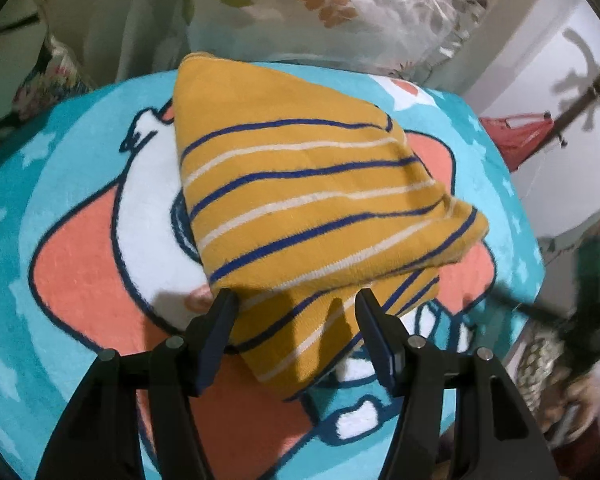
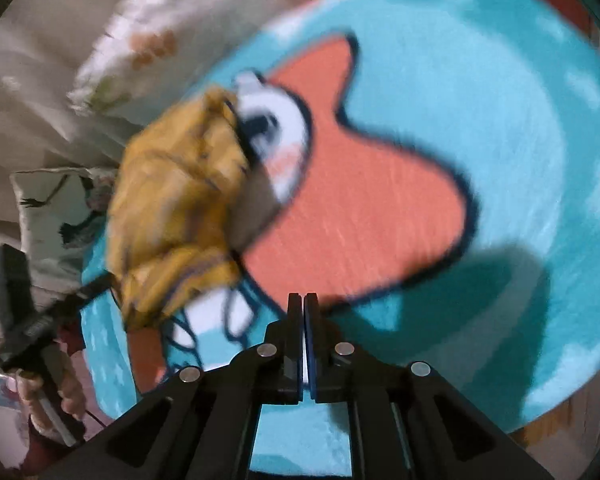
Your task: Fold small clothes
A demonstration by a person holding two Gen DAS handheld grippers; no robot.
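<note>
A mustard-yellow knit garment (image 1: 300, 200) with blue and white stripes lies folded in layers on a round teal cartoon rug (image 1: 60, 184). My left gripper (image 1: 296, 304) stands open at the garment's near corner. Its two fingers straddle the lower layer, and the pads do not visibly press on it. In the blurred right wrist view the garment (image 2: 172, 208) shows as a yellow bundle at the left. My right gripper (image 2: 303, 300) is shut with nothing between its fingers, over bare rug (image 2: 460, 100) to the right of the garment.
Floral pillows (image 1: 340, 8) and pale bedding lie beyond the rug's far edge. A person's hand (image 2: 64, 396) grips the other tool's black handle (image 2: 12, 300) at the left. A dark blurred shape with a green light (image 1: 596, 296) is at the right edge.
</note>
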